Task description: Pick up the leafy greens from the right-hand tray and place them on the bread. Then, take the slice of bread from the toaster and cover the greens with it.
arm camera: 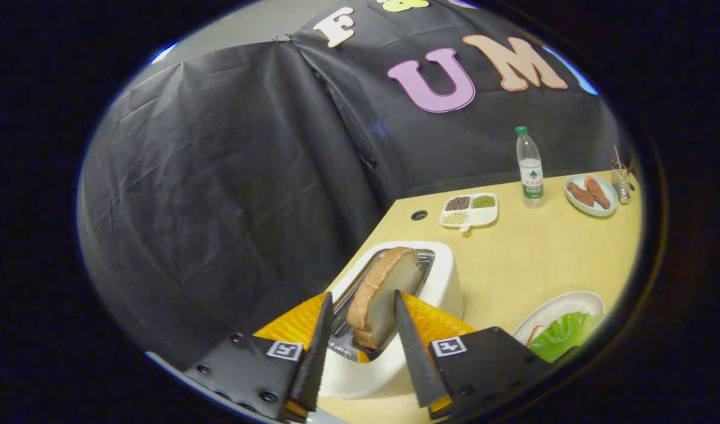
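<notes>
A slice of bread (383, 294) stands upright in the slot of the white toaster (445, 282), its crust and pale face sticking well out. My gripper (362, 292) straddles the slice with one finger on each side. The right finger (410, 341) lies against the slice's face, while the left finger (319, 347) stands a little off the crust, with slot metal showing between them. To the right of the fingers, leafy greens (563, 335) lie on a bread slice (535, 334) on a white plate (571, 301).
The toaster sits on an orange mat (439, 324) at the table's left corner. Farther back stand a divided dish of grains (470, 211), a water bottle (529, 171), a plate of sausages (590, 194) and a small glass jar (621, 184). A cable hole (419, 215) is near the table's edge.
</notes>
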`<state>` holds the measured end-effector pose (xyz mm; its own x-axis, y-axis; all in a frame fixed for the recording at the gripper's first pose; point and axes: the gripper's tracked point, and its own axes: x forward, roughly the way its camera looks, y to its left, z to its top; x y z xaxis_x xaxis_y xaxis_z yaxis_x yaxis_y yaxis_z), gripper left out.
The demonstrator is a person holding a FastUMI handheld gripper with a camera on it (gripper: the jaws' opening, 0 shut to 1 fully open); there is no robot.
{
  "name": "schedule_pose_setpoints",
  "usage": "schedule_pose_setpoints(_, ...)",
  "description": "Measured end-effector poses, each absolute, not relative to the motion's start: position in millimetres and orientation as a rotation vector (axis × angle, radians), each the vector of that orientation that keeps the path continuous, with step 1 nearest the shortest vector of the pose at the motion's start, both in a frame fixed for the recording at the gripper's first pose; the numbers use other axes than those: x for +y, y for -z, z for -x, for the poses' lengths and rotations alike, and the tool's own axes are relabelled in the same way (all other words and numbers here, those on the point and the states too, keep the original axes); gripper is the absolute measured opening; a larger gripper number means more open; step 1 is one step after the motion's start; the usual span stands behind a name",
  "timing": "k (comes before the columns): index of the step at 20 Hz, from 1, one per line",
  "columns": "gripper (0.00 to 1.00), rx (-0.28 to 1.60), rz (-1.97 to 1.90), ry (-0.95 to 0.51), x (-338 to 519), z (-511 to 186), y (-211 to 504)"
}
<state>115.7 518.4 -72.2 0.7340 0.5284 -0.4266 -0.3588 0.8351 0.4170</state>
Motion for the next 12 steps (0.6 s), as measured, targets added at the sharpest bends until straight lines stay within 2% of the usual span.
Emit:
schedule_pose_setpoints(4,0.41,0.568,-0.281,-0.476,513,-116,78)
schedule_pose_setpoints(5,0.41,0.557,-0.280,-0.467,506,-116,72)
schedule_pose_setpoints(7,0.22,0.551,-0.267,-0.451,507,-117,76)
schedule_pose_setpoints(12,0.12,0.537,-0.270,-0.457,506,-116,72)
